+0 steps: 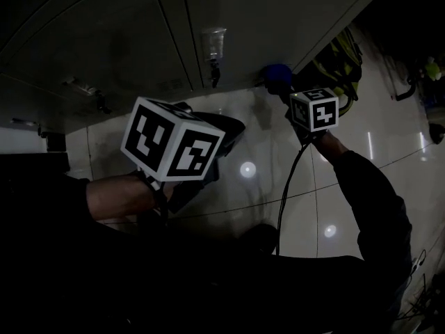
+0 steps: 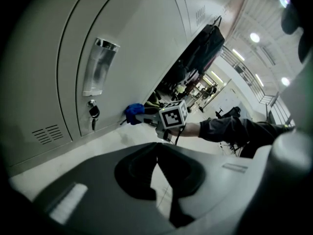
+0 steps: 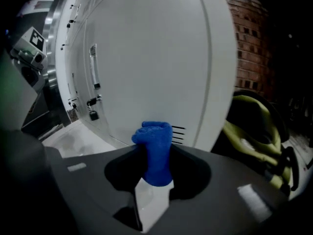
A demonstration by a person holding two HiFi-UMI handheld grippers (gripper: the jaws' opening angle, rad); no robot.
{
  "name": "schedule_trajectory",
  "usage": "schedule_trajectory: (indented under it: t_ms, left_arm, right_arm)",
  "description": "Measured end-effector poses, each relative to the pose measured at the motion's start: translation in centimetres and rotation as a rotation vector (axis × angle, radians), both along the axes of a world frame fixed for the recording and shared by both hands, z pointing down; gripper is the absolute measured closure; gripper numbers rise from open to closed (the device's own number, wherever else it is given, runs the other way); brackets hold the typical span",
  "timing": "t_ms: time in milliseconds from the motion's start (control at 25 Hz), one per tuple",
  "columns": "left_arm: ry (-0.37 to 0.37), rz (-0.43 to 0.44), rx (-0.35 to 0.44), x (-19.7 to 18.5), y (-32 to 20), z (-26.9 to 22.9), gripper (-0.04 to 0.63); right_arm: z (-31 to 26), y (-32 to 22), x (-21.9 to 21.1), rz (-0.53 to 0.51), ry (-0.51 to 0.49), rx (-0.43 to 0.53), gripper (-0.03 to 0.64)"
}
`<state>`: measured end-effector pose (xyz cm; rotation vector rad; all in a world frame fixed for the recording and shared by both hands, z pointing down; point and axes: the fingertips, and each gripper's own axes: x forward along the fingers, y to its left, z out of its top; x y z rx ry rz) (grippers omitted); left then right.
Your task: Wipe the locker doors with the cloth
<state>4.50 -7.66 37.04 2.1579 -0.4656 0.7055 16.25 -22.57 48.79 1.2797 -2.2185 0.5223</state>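
The right tongs (image 3: pixel 155 153) are clamped on a bunched blue cloth (image 3: pixel 154 136), which sticks out past their tips. The cloth is at the lower part of a pale grey locker door (image 3: pixel 146 58), just beside a set of vent slots (image 3: pixel 179 132). In the left gripper view, the cloth (image 2: pixel 132 113) looks to be up against the face of the door near its bottom edge. The right tongs' marker cube (image 2: pixel 173 115) and the person's dark sleeve (image 2: pixel 230 129) trail behind it.

The left tongs (image 2: pixel 157 150) are closed with nothing between them, their tips meeting over the glossy tiled floor (image 2: pixel 122 137). They hang well apart from the lockers. The neighbouring door (image 2: pixel 49 58) carries a clear plastic holder (image 2: pixel 100 65), a key in a lock (image 2: pixel 93 112) below it and its own vent slots (image 2: pixel 49 133).

From the head view, which is very dim, the left tongs (image 1: pixel 235 125) sit low in front of the person behind their large marker cube (image 1: pixel 172 140). The right tongs (image 1: pixel 284 85) reach forward to the foot of the lockers (image 1: pixel 104 33) with the cloth (image 1: pixel 277 73) at their end. A yellow-green bag (image 3: pixel 259 131) lies on the floor to the right of the lockers.
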Motion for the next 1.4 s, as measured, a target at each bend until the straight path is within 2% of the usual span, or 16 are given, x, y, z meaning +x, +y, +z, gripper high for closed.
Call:
schedule_trajectory:
  t_ms: [280, 520, 680, 840, 960, 1120, 1400]
  left_arm:
    - [-0.017, 0.022, -0.014, 1.3, 0.4, 0.9, 0.615]
    - [-0.025, 0.011, -0.017, 1.0, 0.4, 1.2, 0.616]
    - [-0.021, 0.009, -0.012, 0.6, 0.4, 0.7, 0.615]
    - [-0.008, -0.003, -0.004, -0.3, 0.5, -0.1, 0.616]
    - [0.0, -0.015, 0.002, -1.5, 0.6, -0.4, 0.615]
    - [0.003, -0.034, -0.003, -3.4, 0.6, -0.5, 0.615]
    - [0.03, -0.077, -0.025, -6.2, 0.3, -0.6, 0.615]
  right_arm:
    - [1.0, -0.6, 6.6, 0.116, 0.045, -0.012, 0.492]
    - [0.9, -0.6, 6.6, 0.121, 0.034, -0.006, 0.492]
    - [1.2, 0.2, 6.2, 0.147, 0.017, -0.035, 0.492]
    - [1.3, 1.9, 3.0, 0.129, -0.038, -0.064, 0.492]
    - [2.1, 3.2, -1.2, 0.023, -0.025, -0.084, 0.492]
    - [2.1, 4.2, -7.7, -0.163, 0.013, -0.063, 0.492]
    - [2.6, 4.1, -14.8, -0.281, 0.007, -0.094, 0.492]
